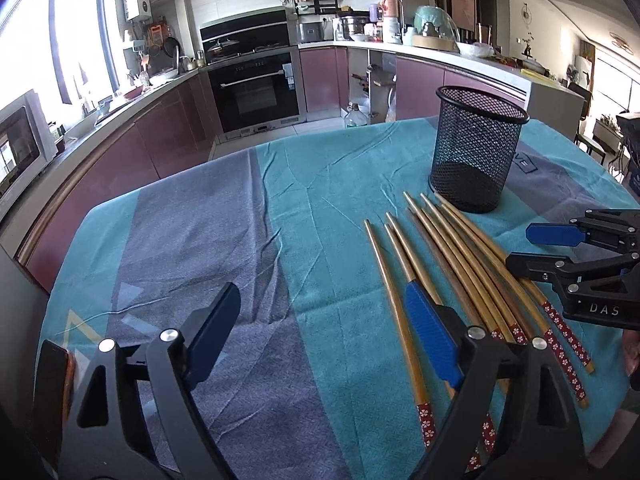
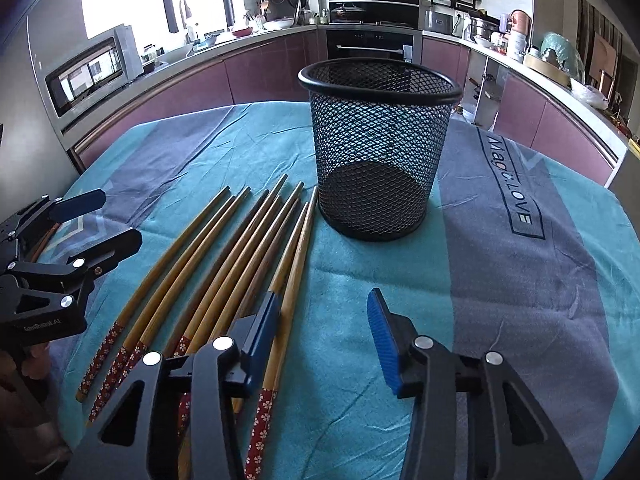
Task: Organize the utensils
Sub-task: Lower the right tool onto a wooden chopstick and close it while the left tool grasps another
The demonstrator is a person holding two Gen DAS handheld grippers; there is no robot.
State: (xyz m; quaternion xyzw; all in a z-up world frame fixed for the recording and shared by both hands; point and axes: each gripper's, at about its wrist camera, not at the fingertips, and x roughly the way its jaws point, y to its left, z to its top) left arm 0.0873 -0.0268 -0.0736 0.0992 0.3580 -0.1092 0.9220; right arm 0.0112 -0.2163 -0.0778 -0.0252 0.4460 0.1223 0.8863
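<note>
On bench w/ teal cloth: bamboo chopsticks lie loose beside empty mesh cup. Left hand-held gripper agape, right hand-held gripper half-spread — both empty. Pickup step; next needs pinching one chopstick.

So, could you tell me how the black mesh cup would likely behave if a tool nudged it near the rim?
The mesh cup looks empty and is thin wire, so it is probably light and would slide or tip easily. It is tall with a narrower base, which favours tipping. The soft tablecloth may snag its base.
</note>
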